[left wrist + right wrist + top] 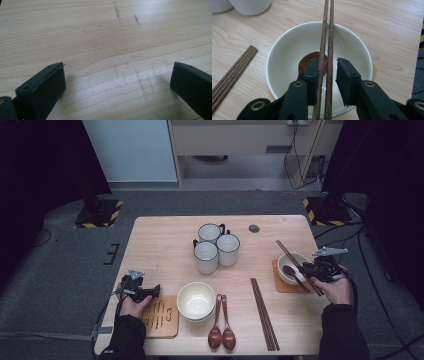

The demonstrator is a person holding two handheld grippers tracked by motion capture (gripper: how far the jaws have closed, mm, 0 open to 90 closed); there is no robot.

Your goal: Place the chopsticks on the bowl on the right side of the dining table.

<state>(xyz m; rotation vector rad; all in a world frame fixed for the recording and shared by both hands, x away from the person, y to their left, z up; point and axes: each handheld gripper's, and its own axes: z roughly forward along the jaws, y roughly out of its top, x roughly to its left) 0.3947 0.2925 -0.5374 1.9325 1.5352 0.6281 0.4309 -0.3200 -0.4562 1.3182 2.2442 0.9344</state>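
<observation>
I had my right gripper (325,72) over the white bowl (287,50) near the table's (165,235) right edge, a pair of chopsticks (326,37) running between the jaws. The left pad touched the sticks, but a clear gap showed beside the right pad, so I'd call it released, not clenched: the chopsticks seemed to rest across the bowl's rim on their own. A brown spoon (312,58) lay inside that bowl, and the bowl sat on a wooden coaster (280,285).

My left gripper (117,82) hung wide open near the front left corner of the table, nothing between its jaws but bare wood, just beside the second coaster (161,316).

By my reckoning, the right-hand place was all but laid: coaster, bowl, spoon and chopsticks together, with only the letting go to finish. The left side was hardly begun. Its coaster sat bare at the front edge, with the stacked bowls (196,301) right next to it. Two more spoons (222,320) lay at the front edge near the middle, and a bundle of chopsticks (264,312) lay right of them. Three white mugs (216,247) stood clustered toward the far edge, untouched as far as I could judge. So what remained, I figured, was a bowl onto the left coaster, then spoon, sticks, and maybe the mugs.
</observation>
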